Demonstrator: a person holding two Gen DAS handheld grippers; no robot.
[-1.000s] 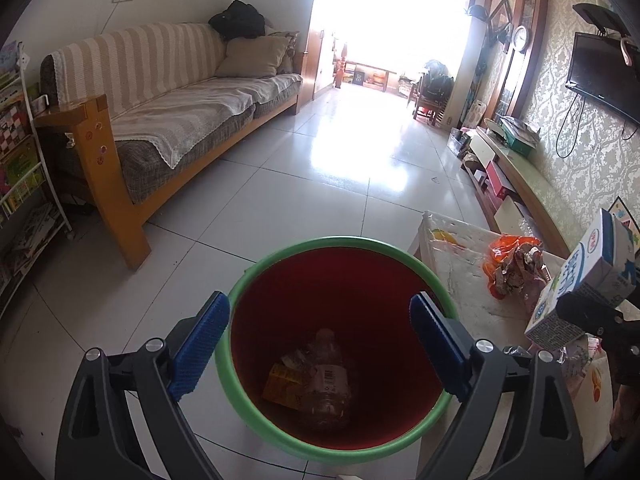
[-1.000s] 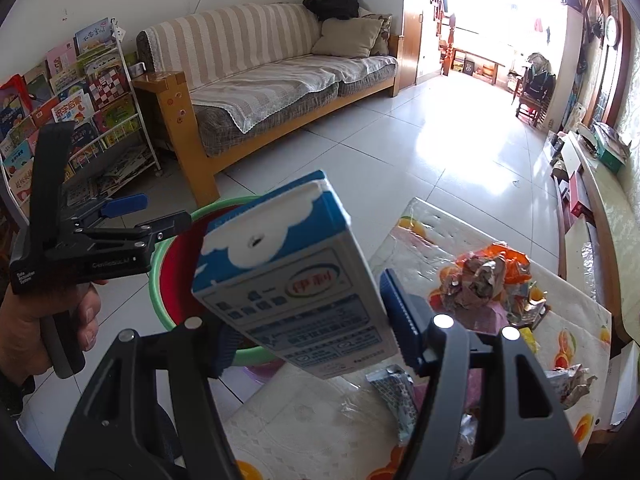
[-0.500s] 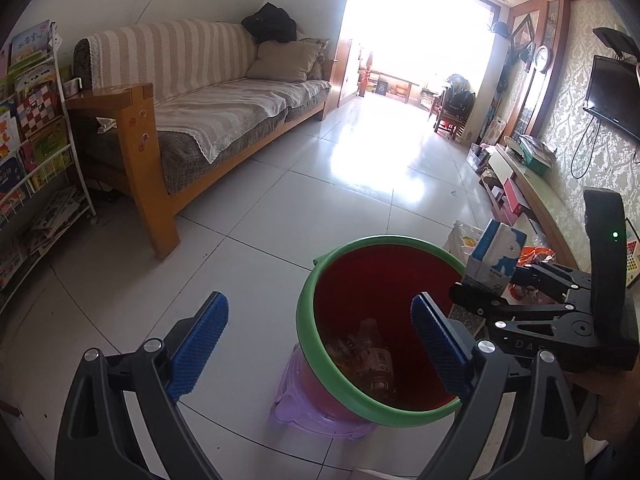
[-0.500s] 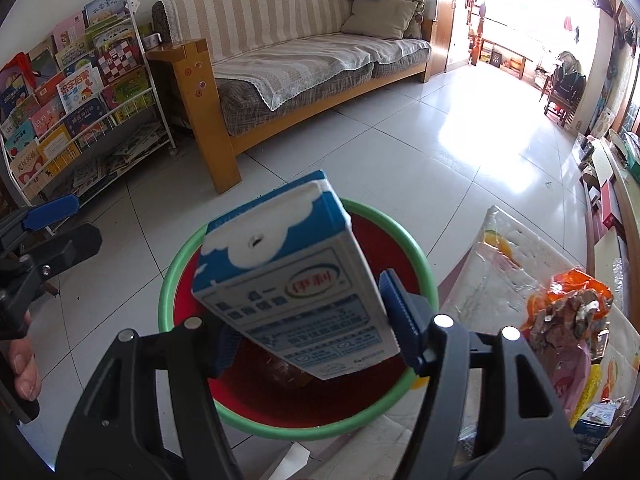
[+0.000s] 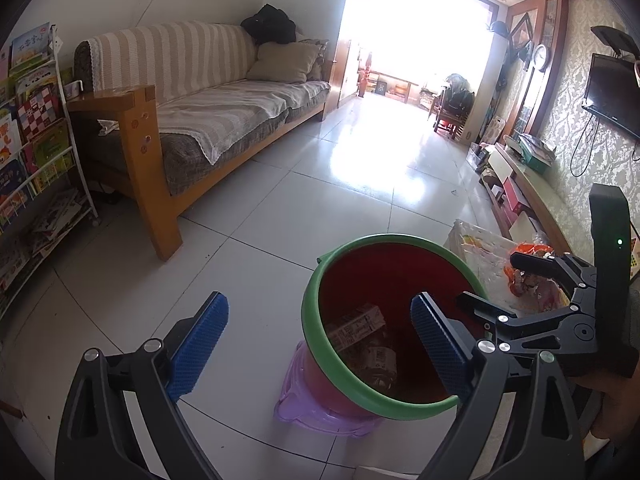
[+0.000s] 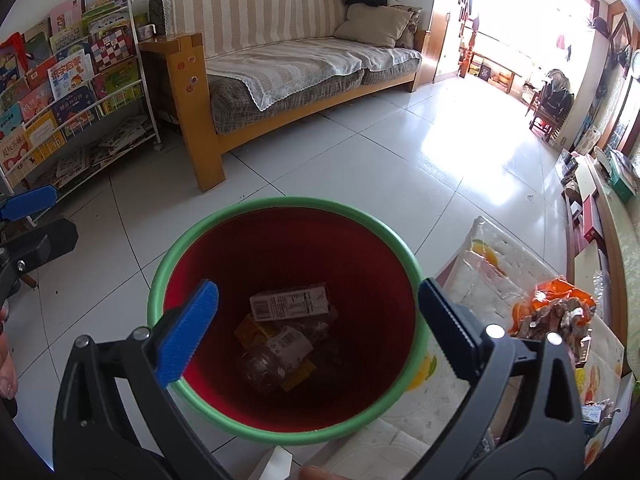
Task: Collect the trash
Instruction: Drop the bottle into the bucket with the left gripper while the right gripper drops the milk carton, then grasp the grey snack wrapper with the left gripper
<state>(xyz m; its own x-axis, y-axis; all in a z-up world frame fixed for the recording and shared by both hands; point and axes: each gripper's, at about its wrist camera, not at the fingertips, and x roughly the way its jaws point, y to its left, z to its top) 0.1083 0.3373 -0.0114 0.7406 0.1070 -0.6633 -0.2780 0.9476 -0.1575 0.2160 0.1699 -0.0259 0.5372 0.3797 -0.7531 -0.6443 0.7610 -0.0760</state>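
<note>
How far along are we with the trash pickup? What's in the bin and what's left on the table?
Done: a milk carton, a plastic bottle and yellow wrappers lie in the red bin. In hand: nothing; the right gripper is over the bin, its jaws opening and empty, and the left gripper is open and empty. Left: the orange wrapper pile and other scraps on the table.
</note>
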